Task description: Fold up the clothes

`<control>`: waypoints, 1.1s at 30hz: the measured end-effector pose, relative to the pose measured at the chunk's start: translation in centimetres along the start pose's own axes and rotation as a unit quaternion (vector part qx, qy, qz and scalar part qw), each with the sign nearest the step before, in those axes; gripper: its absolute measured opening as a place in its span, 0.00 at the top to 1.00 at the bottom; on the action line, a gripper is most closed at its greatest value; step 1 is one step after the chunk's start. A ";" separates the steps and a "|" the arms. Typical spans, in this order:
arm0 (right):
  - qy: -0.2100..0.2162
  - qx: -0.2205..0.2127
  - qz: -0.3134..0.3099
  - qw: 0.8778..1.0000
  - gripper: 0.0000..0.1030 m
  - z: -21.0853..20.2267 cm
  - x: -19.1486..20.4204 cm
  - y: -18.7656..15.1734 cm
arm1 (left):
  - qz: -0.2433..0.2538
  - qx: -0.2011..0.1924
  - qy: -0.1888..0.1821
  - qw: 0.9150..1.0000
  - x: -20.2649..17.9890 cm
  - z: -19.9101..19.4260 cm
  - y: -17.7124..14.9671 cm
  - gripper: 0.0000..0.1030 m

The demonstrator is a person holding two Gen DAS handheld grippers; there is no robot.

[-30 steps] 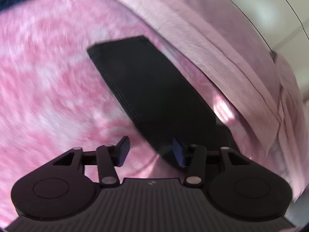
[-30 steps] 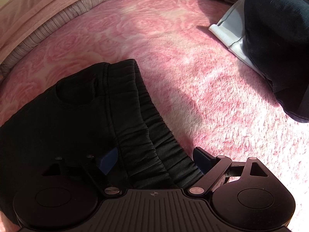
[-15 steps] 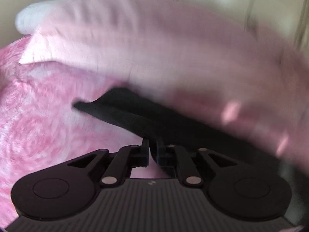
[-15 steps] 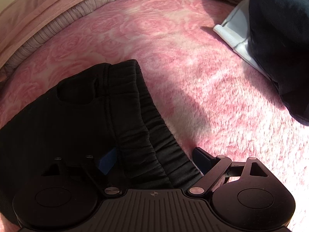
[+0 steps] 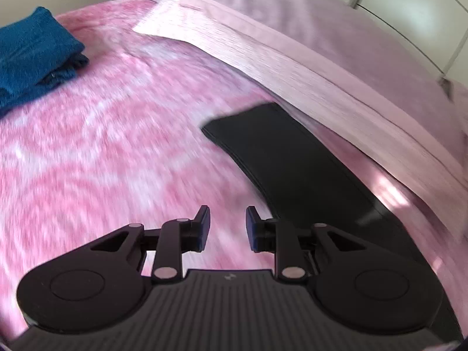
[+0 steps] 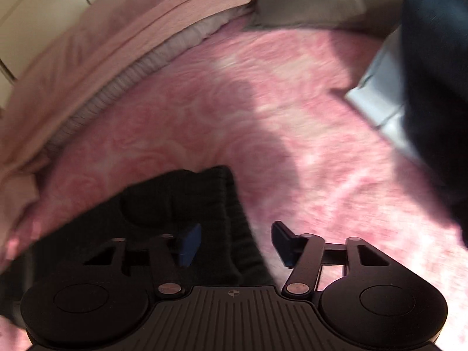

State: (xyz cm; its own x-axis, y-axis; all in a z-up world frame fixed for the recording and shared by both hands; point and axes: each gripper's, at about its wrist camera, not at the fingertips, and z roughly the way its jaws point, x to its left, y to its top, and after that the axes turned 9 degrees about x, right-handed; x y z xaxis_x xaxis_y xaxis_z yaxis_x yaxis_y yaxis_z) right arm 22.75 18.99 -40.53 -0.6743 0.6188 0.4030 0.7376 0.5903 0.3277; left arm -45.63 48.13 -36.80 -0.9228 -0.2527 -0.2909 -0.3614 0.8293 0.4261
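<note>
While the left gripper (image 5: 226,225) is hanging above the pink rose-patterned blanket (image 5: 111,152), its jaws are opening, a narrow gap showing between the blue pads with only blanket behind it and no cloth between them. The leg of the black trousers (image 5: 295,169) is lying flat just to the right of that gripper, its squared hem end pointing up the bed and its far side running along the edge of the pale pink duvet (image 5: 321,67), which is piled along the blanket's right edge. A folded blue towel (image 5: 32,58) is sitting near the blanket's far left corner, well apart from the trousers.

In the right wrist view the right gripper (image 6: 235,242) is closing, its jaws standing fairly wide. The ribbed elastic waistband of the black trousers (image 6: 187,204) is lying between and under the fingers, but whether the pads are pressing on it cannot be told through the blur; a gap is showing beside the right pad. A dark navy garment (image 6: 435,93) is lying on top of a folded white cloth (image 6: 377,99) at the blanket's right edge. A grey pillow (image 6: 316,0) is resting at the far edge, beside the duvet.
</note>
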 end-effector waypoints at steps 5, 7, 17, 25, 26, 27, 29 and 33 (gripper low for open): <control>0.046 0.020 -0.001 0.999 0.44 2.5 -1.5 1.8 | 0.004 0.045 -0.068 0.997 -2.0 -2.3 -4.7 0.80; 0.063 0.015 -0.013 0.998 0.51 2.5 -1.5 2.0 | 0.004 0.057 -0.081 0.995 -2.8 -2.6 -6.3 0.80; 0.173 0.008 -0.015 0.985 0.70 2.0 -5.2 2.9 | 0.009 0.096 -0.091 0.991 -5.7 -3.1 -11.7 0.80; 0.197 0.017 0.023 0.980 0.70 1.0 -6.5 3.6 | 0.021 0.109 -0.123 0.986 -8.3 -3.8 -13.3 0.80; 0.203 0.031 0.023 0.978 0.70 1.2 -6.5 3.6 | 0.021 0.112 -0.129 0.985 -8.7 -3.8 -13.4 0.80; 0.207 0.042 0.017 0.977 0.70 1.5 -6.3 3.6 | 0.021 0.115 -0.136 0.984 -9.1 -3.7 -13.6 0.80; 0.214 0.060 0.008 0.975 0.70 2.2 -6.0 3.4 | 0.023 0.122 -0.144 0.982 -9.7 -3.6 -14.0 0.80; 0.225 0.064 0.013 0.972 0.70 3.5 -5.8 3.3 | 0.029 0.131 -0.152 0.979 -10.4 -3.5 -14.5 0.80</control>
State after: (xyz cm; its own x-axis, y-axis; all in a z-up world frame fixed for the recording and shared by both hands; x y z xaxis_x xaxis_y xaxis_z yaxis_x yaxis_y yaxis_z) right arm 29.03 19.16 -44.78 -0.5512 0.3616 0.7520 0.7240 0.6552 0.2156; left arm -31.27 36.98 -36.98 -0.8439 -0.0745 -0.5313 -0.2267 0.9471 0.2273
